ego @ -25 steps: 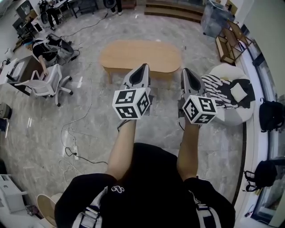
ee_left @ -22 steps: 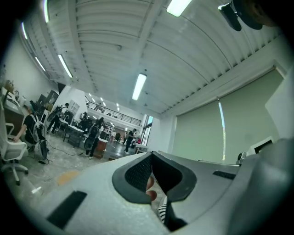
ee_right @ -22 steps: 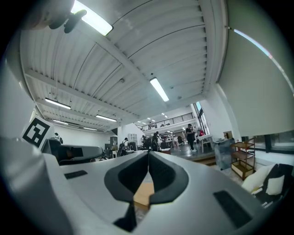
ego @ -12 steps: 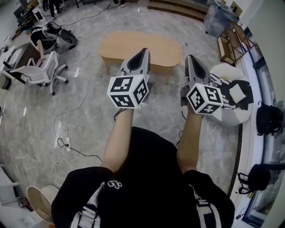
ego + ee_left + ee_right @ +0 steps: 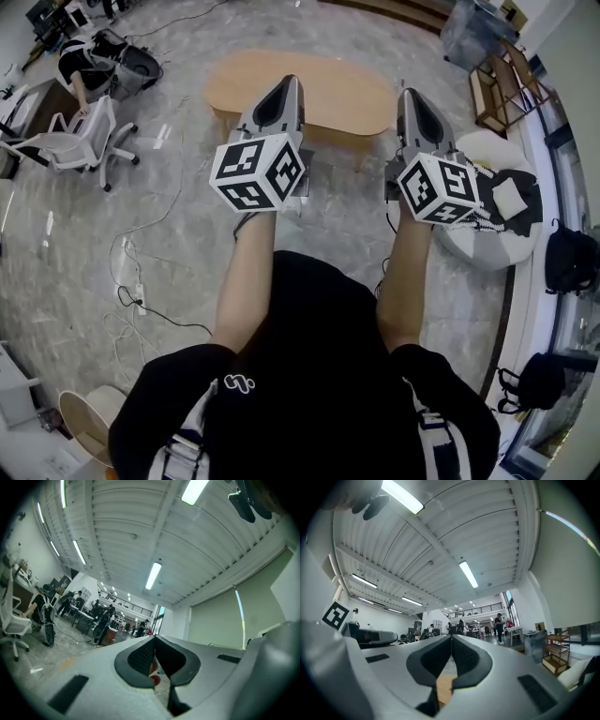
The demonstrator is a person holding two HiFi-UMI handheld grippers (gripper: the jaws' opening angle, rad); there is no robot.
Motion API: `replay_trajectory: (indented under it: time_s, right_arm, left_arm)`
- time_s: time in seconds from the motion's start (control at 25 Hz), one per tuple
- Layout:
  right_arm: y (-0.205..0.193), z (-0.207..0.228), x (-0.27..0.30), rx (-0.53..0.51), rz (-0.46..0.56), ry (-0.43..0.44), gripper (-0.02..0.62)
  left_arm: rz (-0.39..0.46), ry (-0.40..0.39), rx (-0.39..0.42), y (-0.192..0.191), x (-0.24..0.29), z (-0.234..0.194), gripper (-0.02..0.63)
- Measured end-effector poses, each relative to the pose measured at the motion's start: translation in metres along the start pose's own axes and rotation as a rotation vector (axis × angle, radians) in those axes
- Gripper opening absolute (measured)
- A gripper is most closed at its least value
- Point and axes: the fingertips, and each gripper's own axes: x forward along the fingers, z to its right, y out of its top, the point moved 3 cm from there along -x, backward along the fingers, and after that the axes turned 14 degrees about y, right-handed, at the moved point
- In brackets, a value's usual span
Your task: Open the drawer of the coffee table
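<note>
The oval wooden coffee table [image 5: 337,89] stands on the marble floor ahead of me at the top of the head view; no drawer shows from here. My left gripper [image 5: 288,81] is held out in front, its tip over the table's near left part in the picture, jaws shut and empty. My right gripper [image 5: 409,93] is beside the table's right end, also shut on nothing. In the left gripper view the left gripper [image 5: 154,640] has its pads together, pointing slightly upward at the ceiling. The right gripper [image 5: 451,637] looks the same in its own view.
A white office chair [image 5: 80,145] and a seated person [image 5: 80,70] are at the left. A white round seat [image 5: 469,239] with dark and striped things on it is at the right, near a wooden shelf [image 5: 502,89]. Cables [image 5: 141,281] lie on the floor; backpacks [image 5: 570,258] line the right wall.
Both grippers have moved forward towards the coffee table, which now sits nearer in the head view. Their jaws stayed shut.
</note>
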Motion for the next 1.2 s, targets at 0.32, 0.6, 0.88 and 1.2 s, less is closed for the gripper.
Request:
replay_trajectory:
  time_s: [0.32,0.6,0.88,1.2]
  right_arm:
    - [-0.045,0.055,0.092,0.073,-0.011,-0.033,0.011]
    - [-0.075,0.128,0.157,0.115,0.028,-0.141,0.011]
    - [-0.117,0.182,0.232,0.148,-0.051,-0.220,0.011]
    - [-0.126,0.238,0.283,0.108,-0.158,-0.264,0.012]
  left_arm:
    - [-0.093,0.026,0.053,-0.024,0.113,-0.041,0.009]
    - [-0.135,-0.012,0.313,-0.052,0.218,-0.037,0.009]
    - [-0.180,-0.097,0.321,-0.072,0.327,-0.049,0.009]
    - [-0.230,-0.118,0.336,-0.105,0.419,-0.050,0.009]
